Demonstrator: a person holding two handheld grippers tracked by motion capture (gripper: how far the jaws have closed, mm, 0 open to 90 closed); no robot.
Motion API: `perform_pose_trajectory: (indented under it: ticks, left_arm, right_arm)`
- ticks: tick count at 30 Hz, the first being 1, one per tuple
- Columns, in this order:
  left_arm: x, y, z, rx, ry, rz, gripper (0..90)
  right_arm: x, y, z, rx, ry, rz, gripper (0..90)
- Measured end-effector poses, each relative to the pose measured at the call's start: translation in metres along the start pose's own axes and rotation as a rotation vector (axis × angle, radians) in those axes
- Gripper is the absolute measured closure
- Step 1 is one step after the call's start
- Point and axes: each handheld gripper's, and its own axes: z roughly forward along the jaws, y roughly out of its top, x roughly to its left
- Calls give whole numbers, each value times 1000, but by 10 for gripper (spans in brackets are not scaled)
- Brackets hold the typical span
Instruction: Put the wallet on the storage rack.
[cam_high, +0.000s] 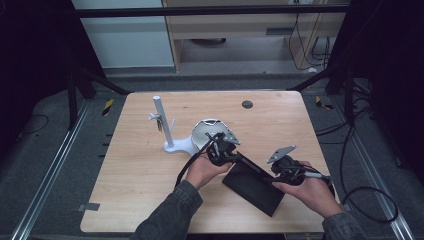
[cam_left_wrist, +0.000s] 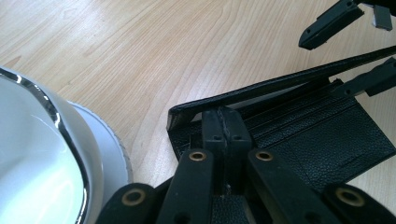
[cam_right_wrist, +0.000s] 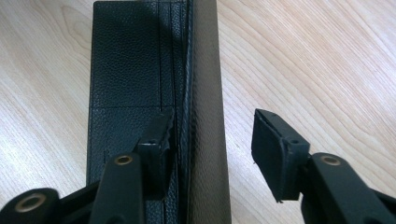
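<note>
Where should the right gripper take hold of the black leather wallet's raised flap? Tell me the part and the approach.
Grip the black leather wallet's raised flap by its free long edge. It stands nearly upright above the card slots, and the right gripper already straddles it: one jaw inside, one outside. Come in along the flap's length and close across its thin thickness, probably.

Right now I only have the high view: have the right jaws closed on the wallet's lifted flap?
Observer: No. The right gripper straddles the flap, with one jaw inside over the card slots and the other outside, clear of it.
Operator: And the left?
Observer: The left gripper is shut on the edge of the wallet, on its lower half, under the flap.
Operator: Is the lower half flat?
Observer: Yes, it lies on the table.
</note>
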Motion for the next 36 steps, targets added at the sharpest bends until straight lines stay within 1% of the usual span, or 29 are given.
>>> perform_pose_trajectory:
  ticks: [1,5,9,13,15,20,27,28,36]
  left_arm:
    - [0,0,0,0,0,-1,900]
    - [1,0,0,0,1,-3,900]
    - [1,0,1,-4,1,-6,900]
    - [1,0,0,-1,6,-3,900]
    - [2,-1,-1,-1,6,-4,900]
    - [2,-1,-2,0,8,-5,899]
    - [2,-2,-3,-7,12,-10,899]
    - [2,-2,-4,-1,10,-6,899]
    - [1,-3,-3,-1,10,-5,899]
  right_arm:
    - [0,1,1,2,1,-7,512]
    - [-1,4,4,26,20,-11,517]
    - [-3,7,5,27,25,-7,532]
    - [-3,8,8,38,17,-18,566]
    - [-2,9,10,35,16,-23,578]
    - [-1,11,13,42,11,-25,598]
    - [-1,11,16,48,6,-26,600]
    - [0,11,17,50,6,-25,600]
    - [2,12,23,66,1,-32,604]
